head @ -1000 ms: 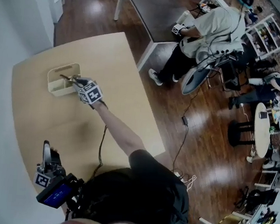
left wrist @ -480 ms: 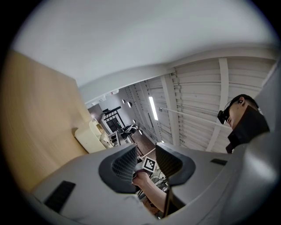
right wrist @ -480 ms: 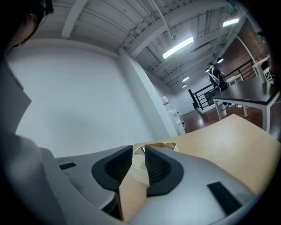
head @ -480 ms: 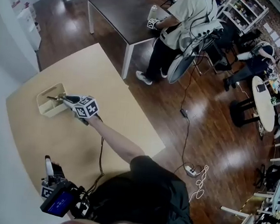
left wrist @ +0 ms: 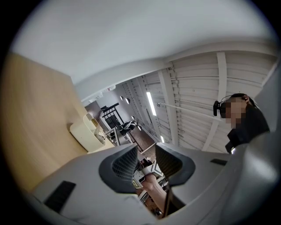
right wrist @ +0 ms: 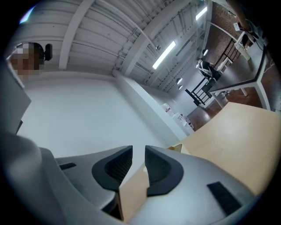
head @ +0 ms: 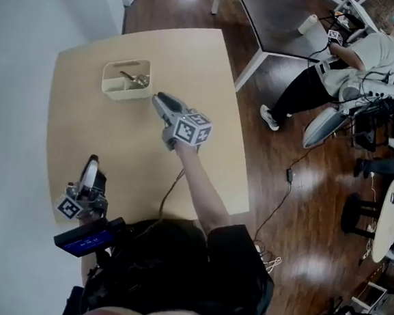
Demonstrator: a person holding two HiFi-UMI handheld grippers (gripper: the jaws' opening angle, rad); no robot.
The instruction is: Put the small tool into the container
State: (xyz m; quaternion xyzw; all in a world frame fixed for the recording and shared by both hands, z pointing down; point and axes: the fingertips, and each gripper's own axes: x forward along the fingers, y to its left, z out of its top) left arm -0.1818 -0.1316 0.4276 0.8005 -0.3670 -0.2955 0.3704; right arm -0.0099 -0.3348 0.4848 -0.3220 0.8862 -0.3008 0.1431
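Judged from how things lay, the task looked done. The metal implement lay inside the container, which stood near the far end of the counter, and neither tool held anything.

The right tool hung near the container's right corner, clear of it, with its tip toward the box. Its jaws stood apart, and only bare counter showed through the gap. The left tool was well apart, near the counter's near-left edge, with its jaws also apart and empty. Nothing seemed left to do but bring the hands away.

In the head view the implement lay flat. Its long axis ran slantwise across the box, from upper left to lower right, with the brighter, shinier end to the lower right. Which end was the handle could not be told.
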